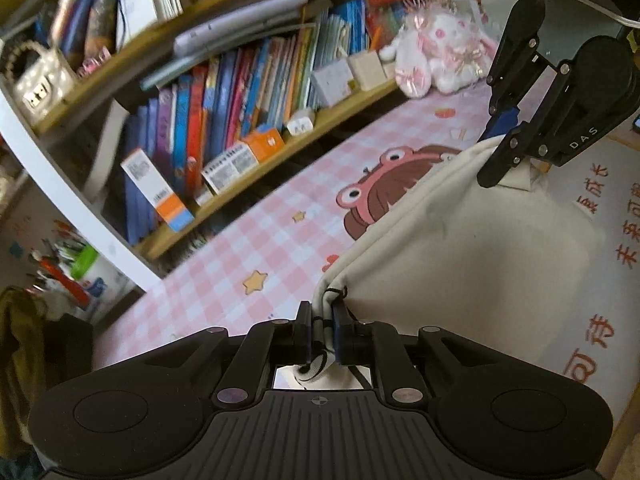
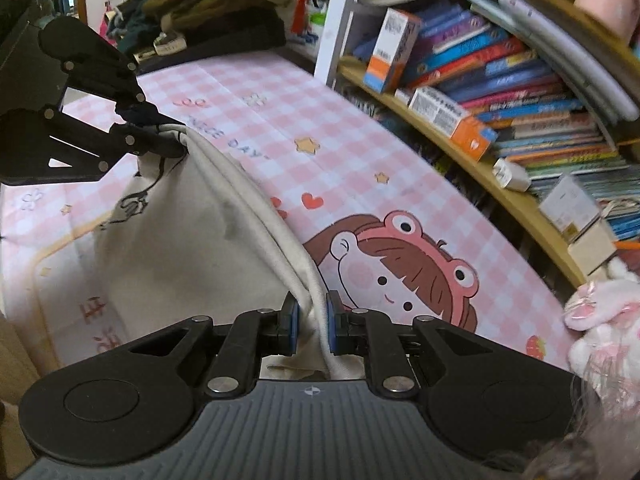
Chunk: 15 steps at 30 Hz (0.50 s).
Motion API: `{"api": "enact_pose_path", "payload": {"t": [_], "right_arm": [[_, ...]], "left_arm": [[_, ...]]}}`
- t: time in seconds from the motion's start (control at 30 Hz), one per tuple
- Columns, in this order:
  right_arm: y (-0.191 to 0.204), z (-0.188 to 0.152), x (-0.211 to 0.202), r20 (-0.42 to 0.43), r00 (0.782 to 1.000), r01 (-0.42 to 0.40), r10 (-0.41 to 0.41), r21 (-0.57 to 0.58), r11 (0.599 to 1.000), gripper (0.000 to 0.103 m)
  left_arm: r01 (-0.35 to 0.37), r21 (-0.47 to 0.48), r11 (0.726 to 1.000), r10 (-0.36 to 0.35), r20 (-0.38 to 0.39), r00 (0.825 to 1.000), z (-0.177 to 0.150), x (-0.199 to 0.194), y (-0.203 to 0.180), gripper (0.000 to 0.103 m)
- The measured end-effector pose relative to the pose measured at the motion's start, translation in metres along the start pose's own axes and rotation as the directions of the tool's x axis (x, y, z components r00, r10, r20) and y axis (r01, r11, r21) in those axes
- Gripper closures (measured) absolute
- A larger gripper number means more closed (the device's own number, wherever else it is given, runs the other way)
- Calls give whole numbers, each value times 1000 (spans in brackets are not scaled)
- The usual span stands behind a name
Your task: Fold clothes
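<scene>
A cream-white garment [image 1: 460, 248] with black line drawing hangs stretched between my two grippers above a pink checked tablecloth [image 1: 256, 248]. My left gripper [image 1: 322, 330] is shut on one corner of it, cloth and a black cord bunched between the blue pads. My right gripper [image 2: 313, 326] is shut on the opposite folded edge of the garment [image 2: 192, 256]. Each gripper shows in the other's view: the right one at upper right in the left wrist view [image 1: 500, 140], the left one at upper left in the right wrist view [image 2: 160, 136].
A wooden bookshelf [image 1: 224, 200] full of books and boxes runs along the table's far side. A pink-and-white plush toy [image 1: 436, 52] sits at one end. A pile of dark clothes [image 2: 216, 12] lies at the other end. The tablecloth [image 2: 400, 248] carries a cartoon girl print.
</scene>
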State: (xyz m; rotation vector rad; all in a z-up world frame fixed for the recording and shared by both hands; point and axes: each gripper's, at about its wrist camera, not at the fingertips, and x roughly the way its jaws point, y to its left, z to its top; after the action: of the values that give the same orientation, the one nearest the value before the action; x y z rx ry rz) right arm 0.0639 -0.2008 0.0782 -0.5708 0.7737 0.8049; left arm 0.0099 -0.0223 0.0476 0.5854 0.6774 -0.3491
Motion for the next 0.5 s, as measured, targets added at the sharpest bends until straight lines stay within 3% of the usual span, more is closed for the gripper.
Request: {"api": "enact_pose_path", "payload": {"t": [0.2, 0.33, 0.4, 0.5], "right_arm": [[-15, 3, 34, -53, 998, -31, 32, 18, 999, 90], [-23, 2, 51, -77, 996, -34, 36, 33, 999, 87], [-27, 0, 55, -77, 997, -5, 9, 47, 999, 72], [-35, -5, 58, -69, 996, 62, -56, 83, 995, 64]], "left_arm": [[28, 25, 999, -26, -48, 998, -4, 29, 5, 85], [-3, 37, 999, 6, -80, 997, -10, 44, 11, 56], [-17, 18, 1000, 18, -90, 996, -15, 45, 21, 46], [-29, -42, 999, 26, -87, 996, -24, 41, 38, 43]]}}
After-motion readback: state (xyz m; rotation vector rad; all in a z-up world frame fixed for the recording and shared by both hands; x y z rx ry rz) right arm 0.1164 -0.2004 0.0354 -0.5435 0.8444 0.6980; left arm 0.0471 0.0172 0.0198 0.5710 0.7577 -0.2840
